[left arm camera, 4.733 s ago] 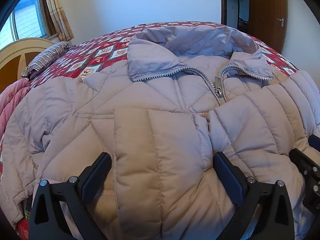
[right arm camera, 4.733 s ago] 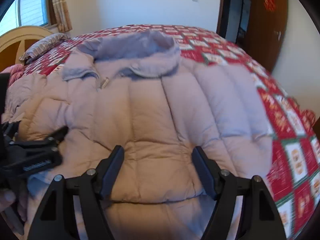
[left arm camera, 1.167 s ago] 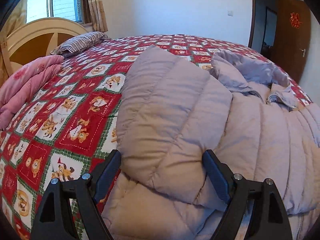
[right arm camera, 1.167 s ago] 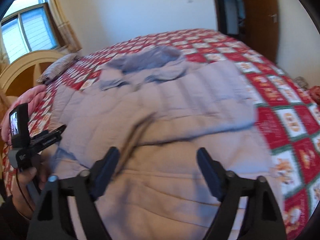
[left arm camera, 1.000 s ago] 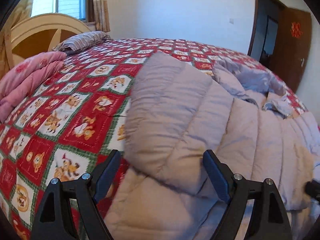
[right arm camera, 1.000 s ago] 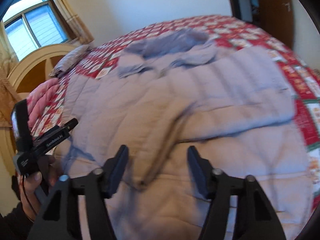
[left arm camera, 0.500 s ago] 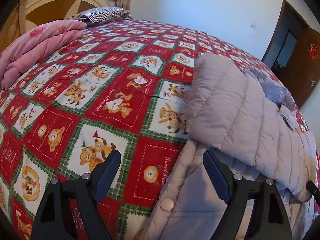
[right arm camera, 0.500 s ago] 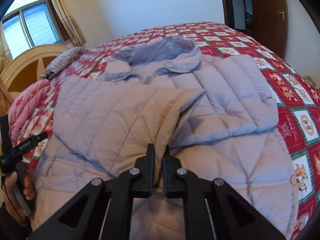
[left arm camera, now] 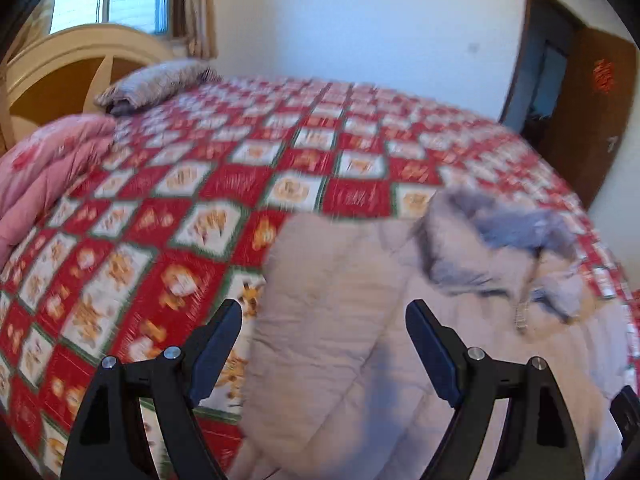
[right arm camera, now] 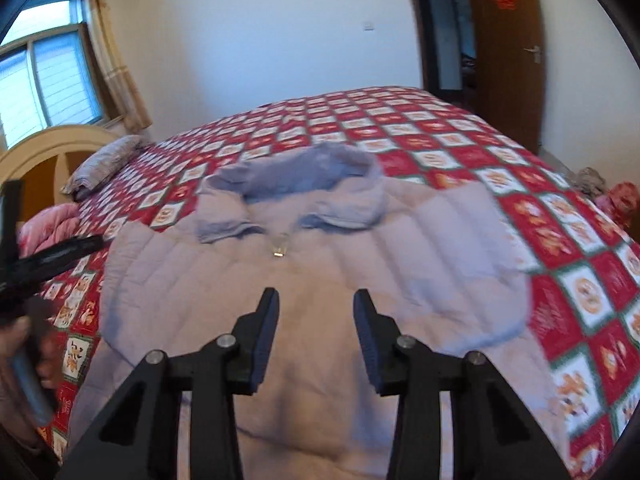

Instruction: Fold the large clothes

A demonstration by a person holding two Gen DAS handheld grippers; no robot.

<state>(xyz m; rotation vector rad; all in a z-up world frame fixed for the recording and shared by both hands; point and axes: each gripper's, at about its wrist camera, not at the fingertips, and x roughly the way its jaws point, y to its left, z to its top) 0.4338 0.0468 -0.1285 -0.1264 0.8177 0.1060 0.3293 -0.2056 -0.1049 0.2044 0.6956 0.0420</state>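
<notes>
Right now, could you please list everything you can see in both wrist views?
Puffer jacket: one, pale lilac-beige, spread on the bed, collar toward the far side, both sleeves folded over the front.
Bedspread: one, red and white checks with cartoon prints, covering the bed.
Pillow: one, striped grey, by the headboard.
Quilt: one, pink, folded at the bed's left edge.
Headboard: one, cream and wood, under the window.
Window: one, with a beige curtain.
Door: one, brown, open, red decoration.
Left gripper: black, open, empty.
Right gripper: black, jaws just reopened, nothing between them.
</notes>
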